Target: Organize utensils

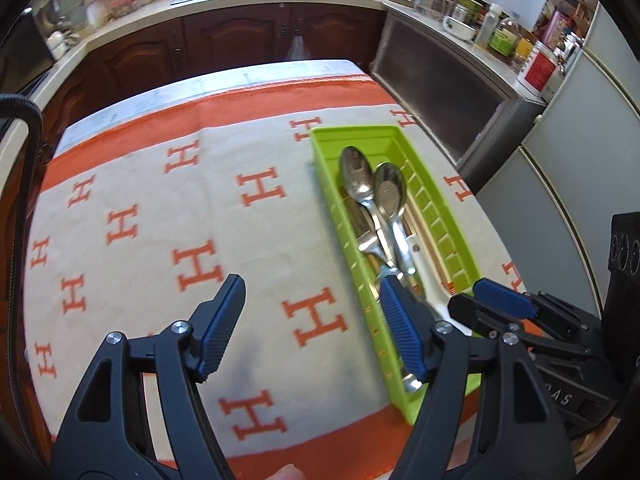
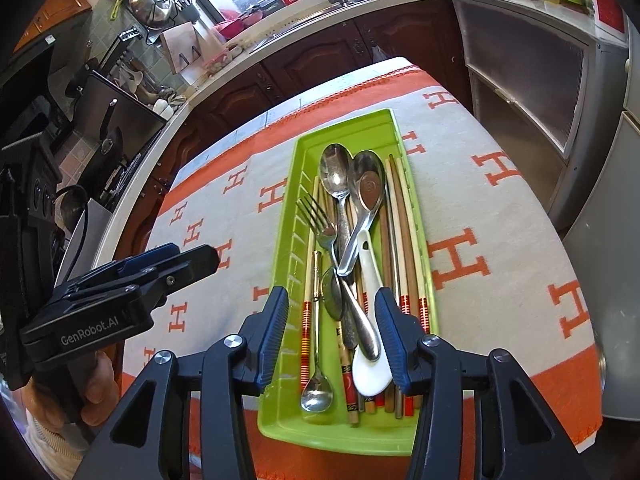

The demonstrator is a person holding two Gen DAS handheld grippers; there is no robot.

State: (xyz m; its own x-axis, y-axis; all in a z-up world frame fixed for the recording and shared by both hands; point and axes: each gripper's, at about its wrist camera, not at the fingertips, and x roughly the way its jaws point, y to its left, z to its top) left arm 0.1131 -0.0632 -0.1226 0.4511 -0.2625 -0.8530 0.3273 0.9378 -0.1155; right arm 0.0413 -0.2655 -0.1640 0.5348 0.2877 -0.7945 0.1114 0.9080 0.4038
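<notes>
While I am watching both wrist feeds, the green tray (image 2: 396, 128) is lying on the counter (image 1: 256, 80) over an orange and cream cloth (image 1: 140, 184) printed with H shapes, and it is holding all the utensils I can see. In the right wrist view the tray is running from six o'clock up toward twelve, with two metal spoons (image 2: 335, 172) pointing their bowls to twelve o'clock, a fork (image 2: 316, 216) lying at about ten o'clock from the tray's middle, a white ceramic spoon (image 2: 370, 344) resting with its bowl toward six, a small slim spoon (image 2: 317, 394) near seven o'clock, and several chopsticks (image 2: 412, 248) lying lengthwise beneath and beside them. My right tongs (image 2: 334, 332) are hovering over the near end of the tray with their pads standing apart, and nothing is being clamped between them; the white spoon is lying in the tray between the pads. My left tongs (image 1: 312, 328) are standing wide apart with nothing between the pads, over the cloth just at nine o'clock of the tray, the right pad crossing in front of the tray's near rim. In the right view, those left tongs are showing at nine o'clock, with a person's hand (image 2: 94, 384) gripping the handle beneath.
</notes>
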